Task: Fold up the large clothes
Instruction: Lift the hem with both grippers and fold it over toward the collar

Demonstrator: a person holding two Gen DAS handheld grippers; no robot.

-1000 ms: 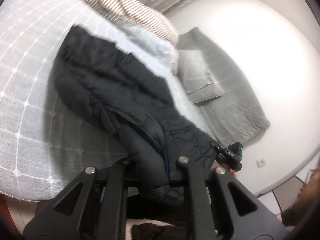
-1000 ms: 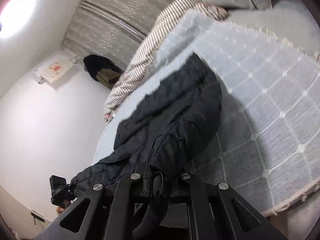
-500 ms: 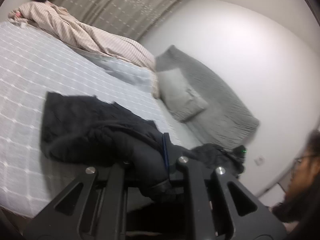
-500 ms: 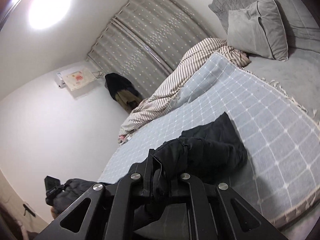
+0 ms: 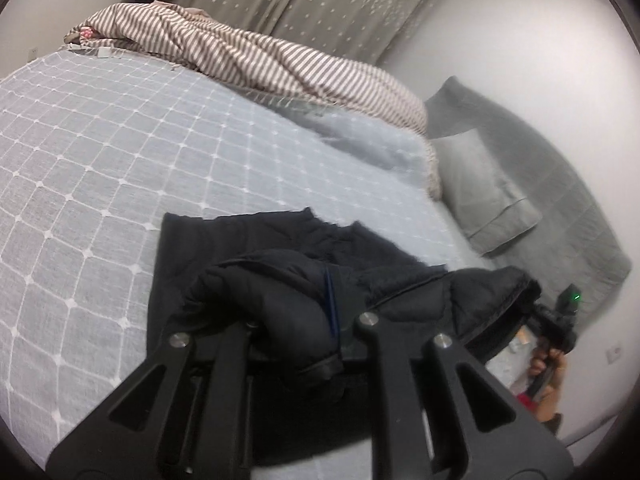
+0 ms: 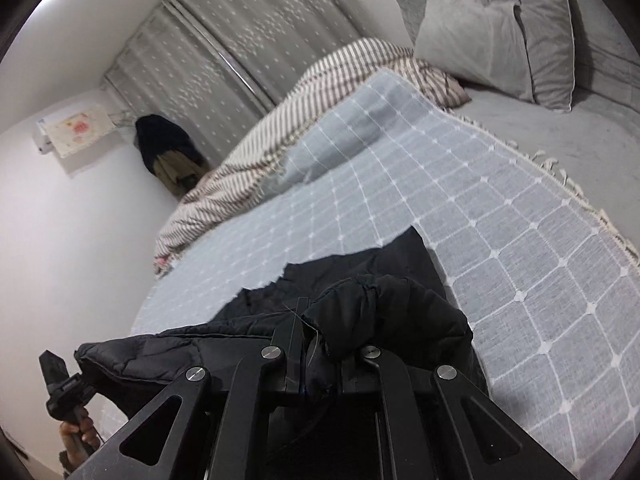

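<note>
A black padded jacket (image 5: 288,248) lies bunched on the near part of the bed's grey-blue checked cover (image 5: 100,152). My left gripper (image 5: 304,328) is shut on a puffy fold of the jacket just above the cover. My right gripper (image 6: 320,344) is shut on another fold of the jacket (image 6: 384,304). The right gripper also shows at the far right of the left wrist view (image 5: 556,320), and the left gripper at the lower left of the right wrist view (image 6: 64,384). The jacket's far edge rests flat on the cover.
A striped duvet (image 5: 256,52) is heaped along the bed's far side. A grey pillow (image 5: 480,196) and grey quilted blanket (image 5: 560,208) lie at the head of the bed. Grey curtains (image 6: 248,36) hang behind, with clothes (image 6: 168,152) in the corner.
Both grippers have carried the jacket's held end up and over toward the bed, so the stretched-out jacket is now doubled and bunched. Both views have tilted up to show curtains and wall.
</note>
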